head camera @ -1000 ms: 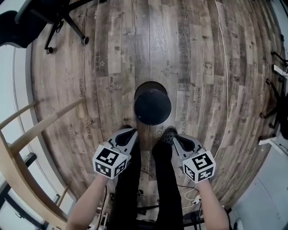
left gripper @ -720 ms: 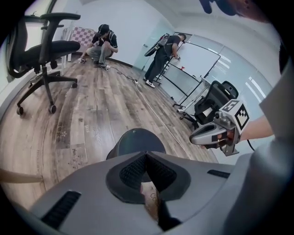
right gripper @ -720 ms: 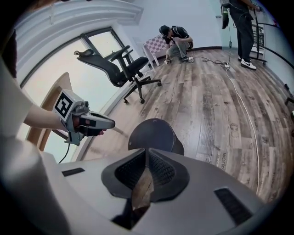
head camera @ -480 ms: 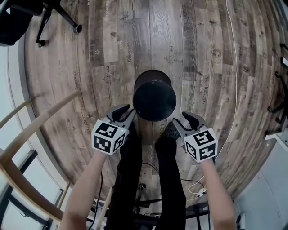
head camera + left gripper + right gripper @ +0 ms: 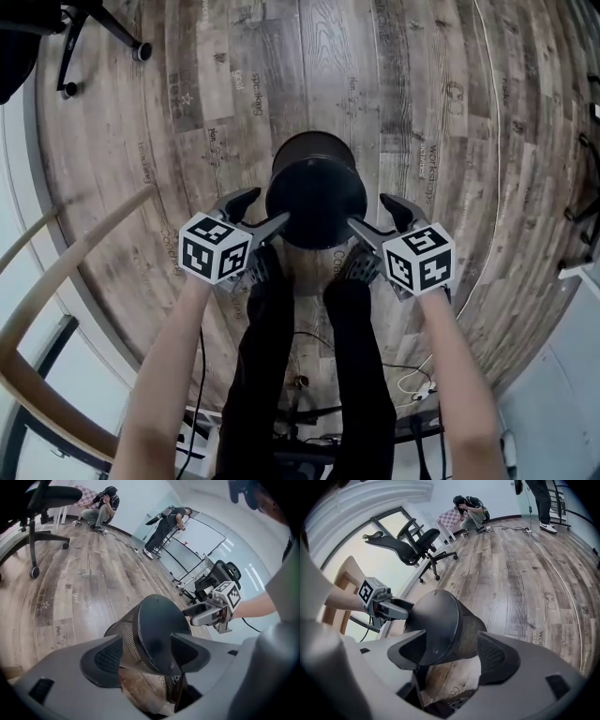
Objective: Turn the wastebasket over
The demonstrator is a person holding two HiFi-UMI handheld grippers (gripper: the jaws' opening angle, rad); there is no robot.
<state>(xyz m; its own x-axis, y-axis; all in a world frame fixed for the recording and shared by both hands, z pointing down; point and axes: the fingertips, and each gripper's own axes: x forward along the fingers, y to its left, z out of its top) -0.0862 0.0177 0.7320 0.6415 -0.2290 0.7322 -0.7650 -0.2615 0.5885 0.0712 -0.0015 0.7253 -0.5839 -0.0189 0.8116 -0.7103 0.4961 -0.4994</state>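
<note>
My left gripper [image 5: 270, 204] and right gripper [image 5: 367, 210], jaws just opened and empty, flank the wastebasket [image 5: 316, 192]. It looks like light, stiff mesh, so I'd pinch its upturned base edge.

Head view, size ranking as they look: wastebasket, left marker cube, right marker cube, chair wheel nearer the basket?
1. wastebasket
2. left marker cube and right marker cube, alike, so tied
3. chair wheel, though it sits farther from the camera
</note>
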